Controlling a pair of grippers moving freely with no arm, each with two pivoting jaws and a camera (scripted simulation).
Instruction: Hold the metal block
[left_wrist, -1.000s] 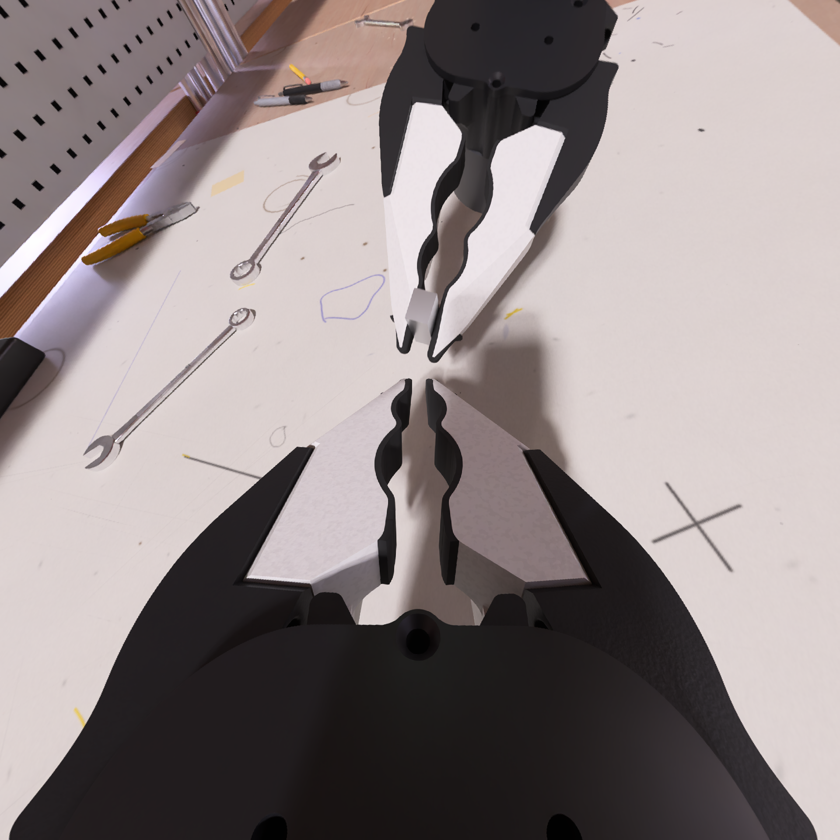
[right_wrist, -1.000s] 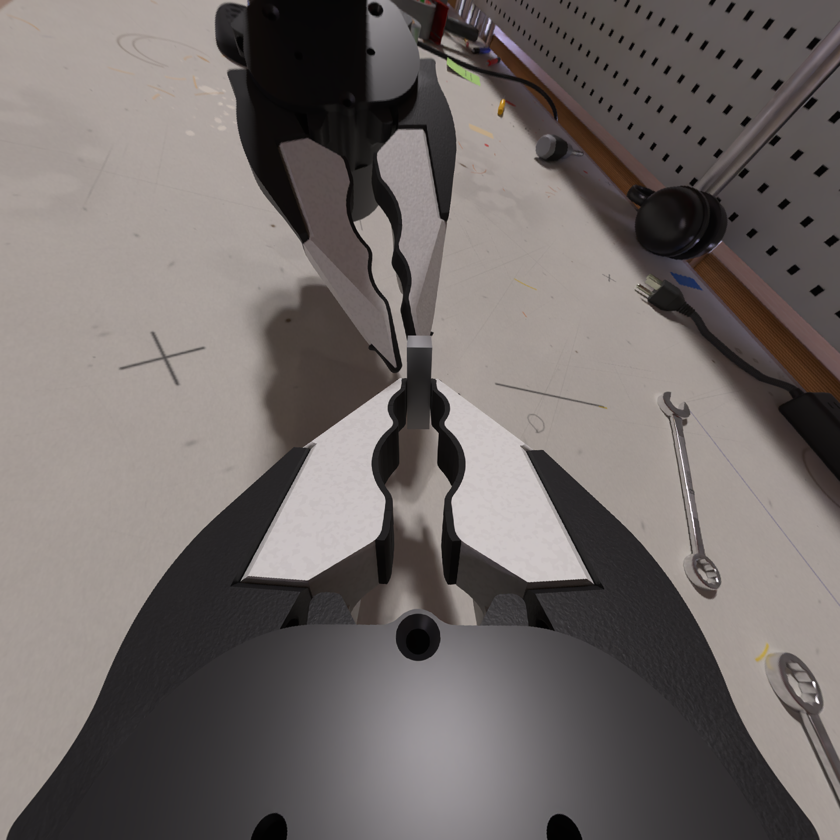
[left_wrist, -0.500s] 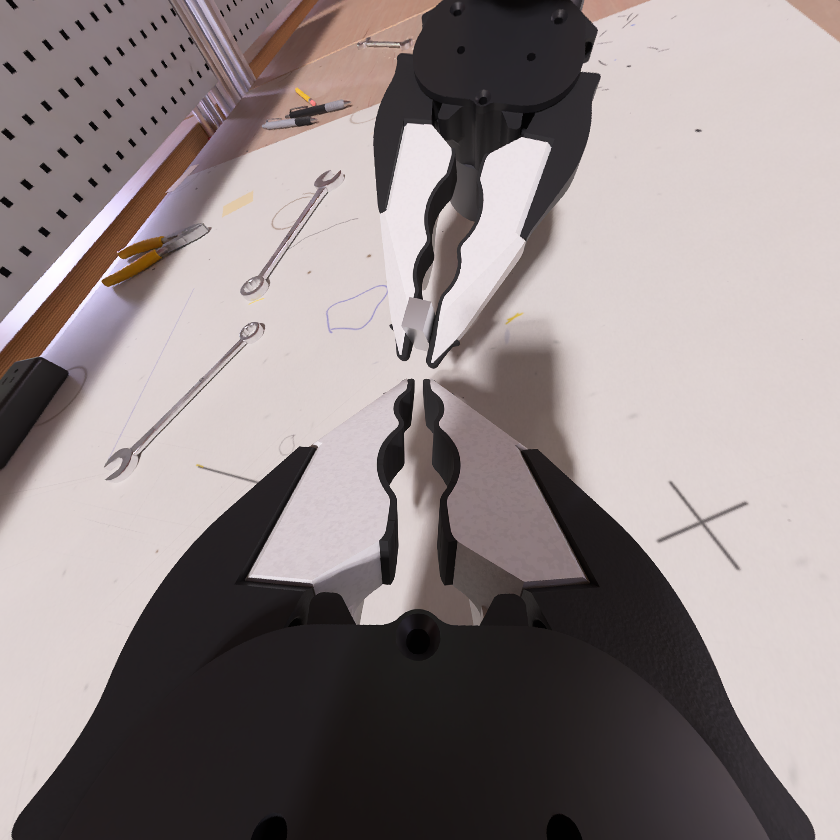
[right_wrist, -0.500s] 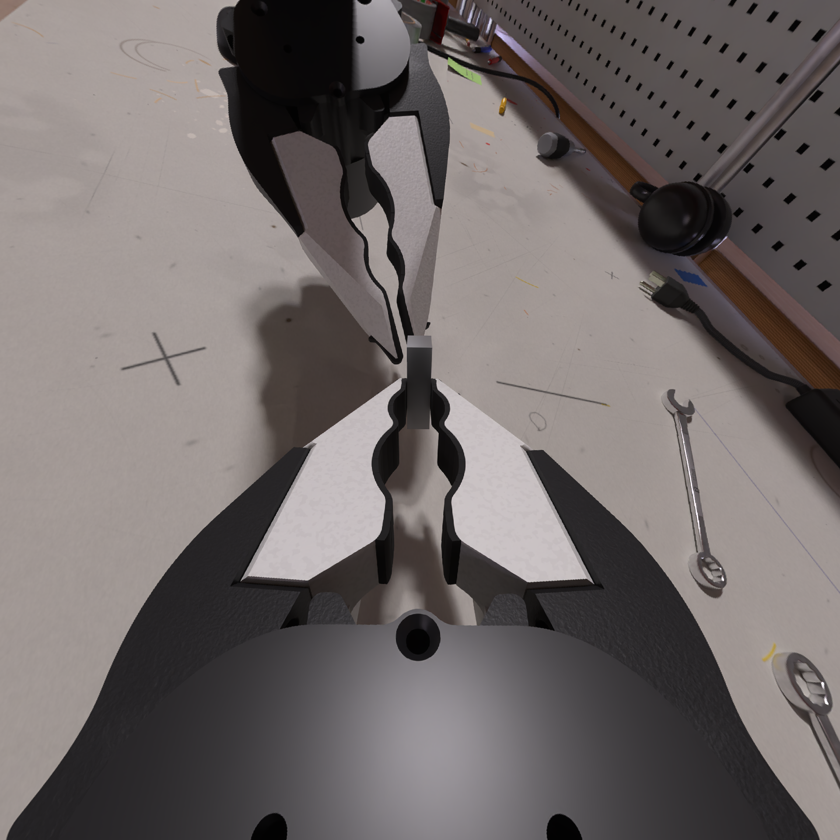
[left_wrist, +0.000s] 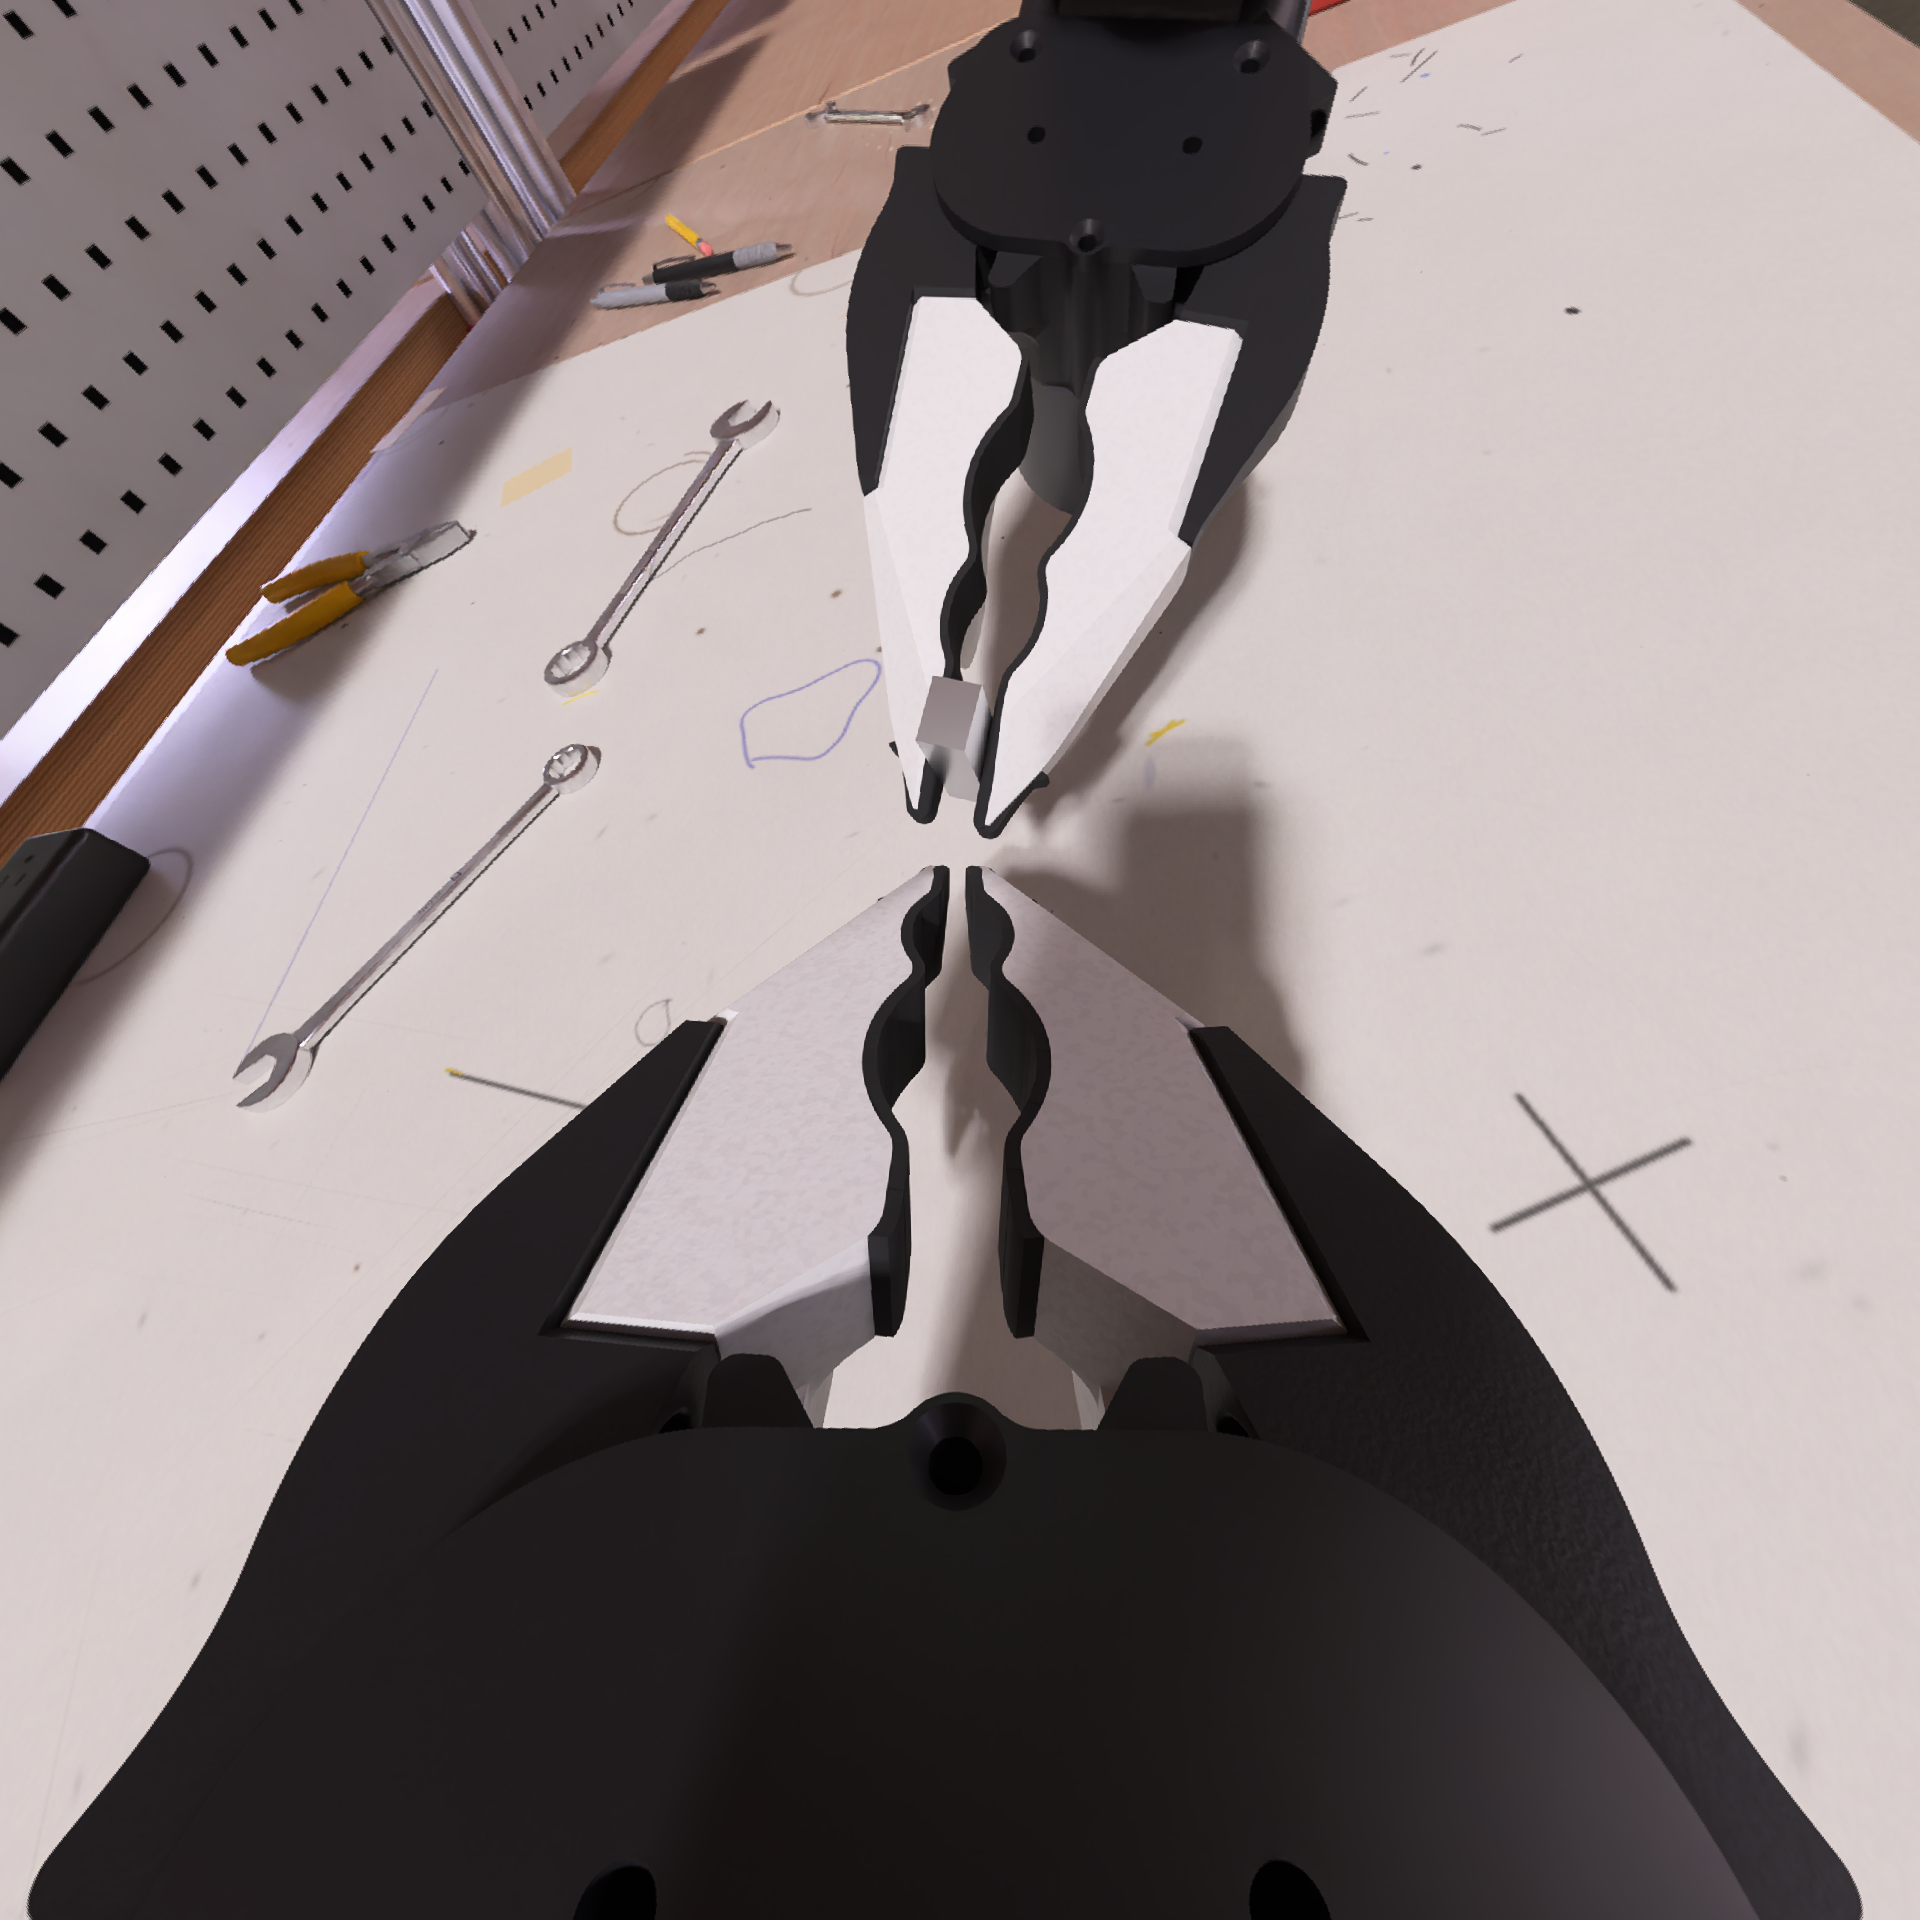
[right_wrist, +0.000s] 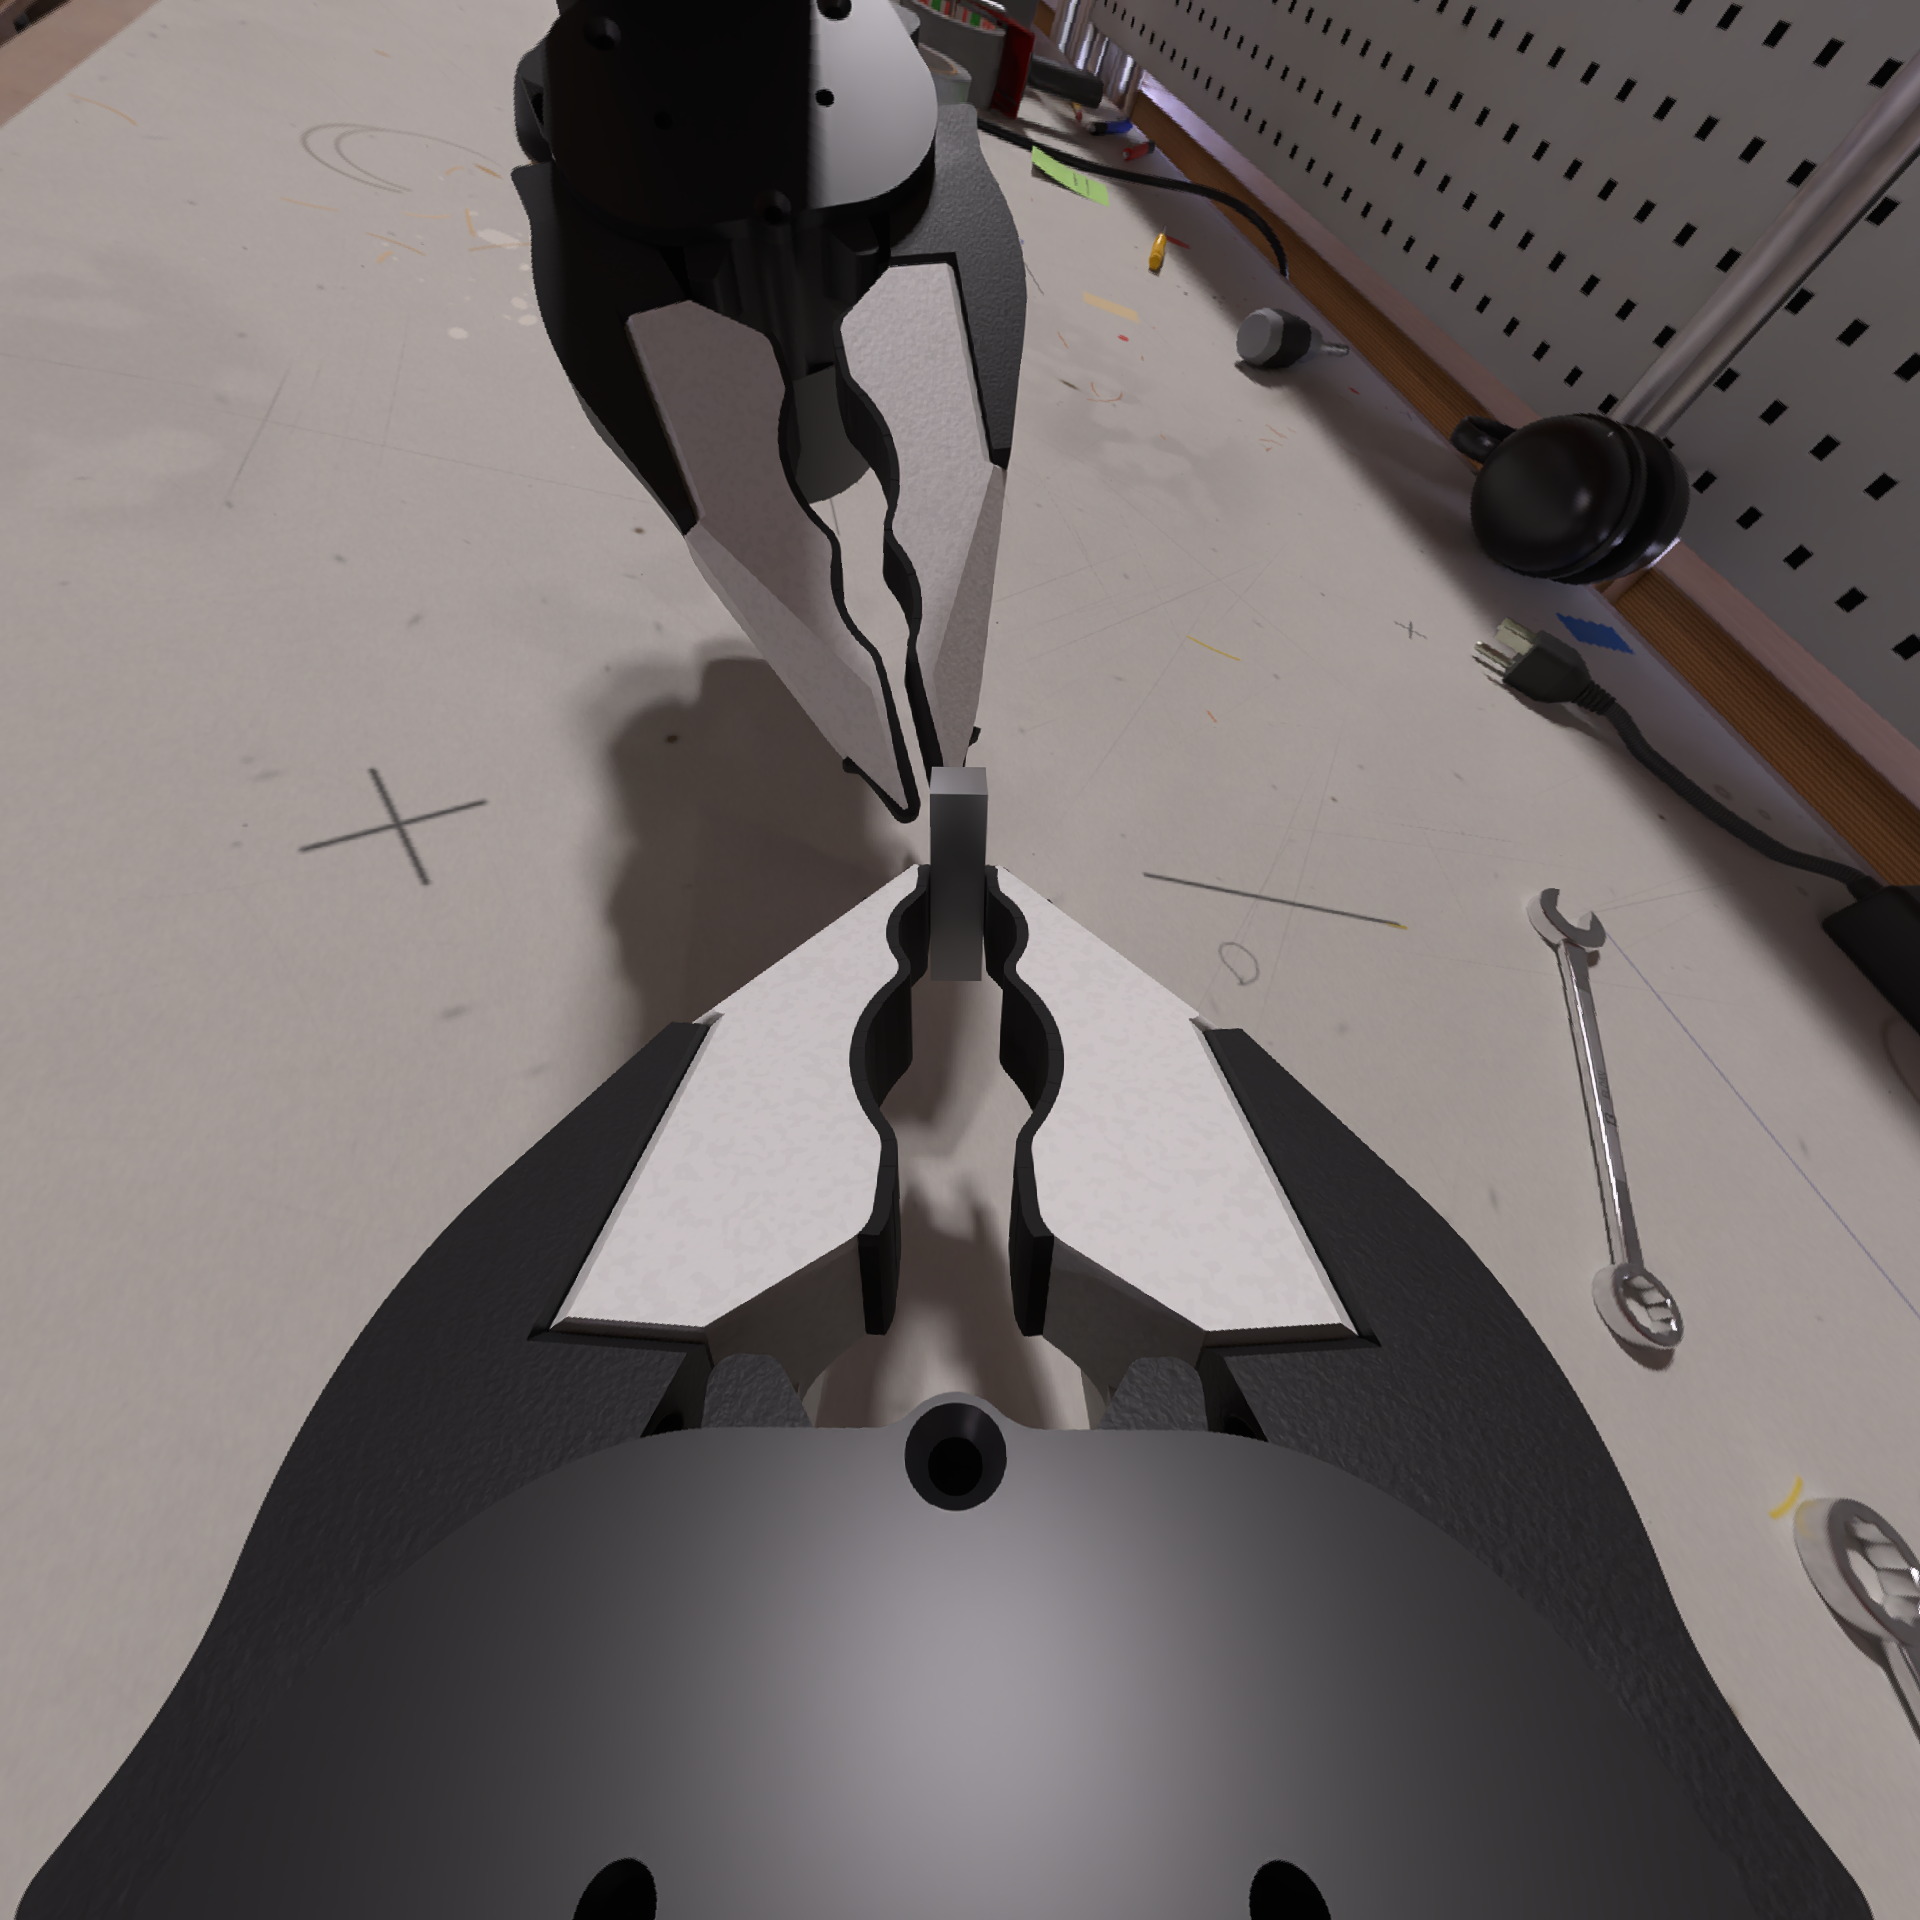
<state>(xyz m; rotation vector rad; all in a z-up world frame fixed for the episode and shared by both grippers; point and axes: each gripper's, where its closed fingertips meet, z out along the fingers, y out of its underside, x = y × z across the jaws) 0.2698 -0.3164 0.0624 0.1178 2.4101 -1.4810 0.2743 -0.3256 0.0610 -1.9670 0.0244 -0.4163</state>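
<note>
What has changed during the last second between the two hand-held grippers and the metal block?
Little changed. The left wrist view drifted slightly, so the wrenches and pliers shifted a bit right and down in it. Nothing was taken or released: the right hand-held gripper stays shut on the metal block, and the left hand-held gripper stays shut and empty, tip to tip with it.

Two spanners (left_wrist: 416, 928) (left_wrist: 661, 545) lie end to end on the pale bench top (left_wrist: 1558, 727), with yellow-handled pliers (left_wrist: 343, 590) beyond them toward the pegboard (left_wrist: 156, 260). Further along the pegboard lie some pens (left_wrist: 691, 272). At its foot on the other side rest a black knob (right_wrist: 1577, 497) and a plug (right_wrist: 1536, 670) on a black cable.
</note>
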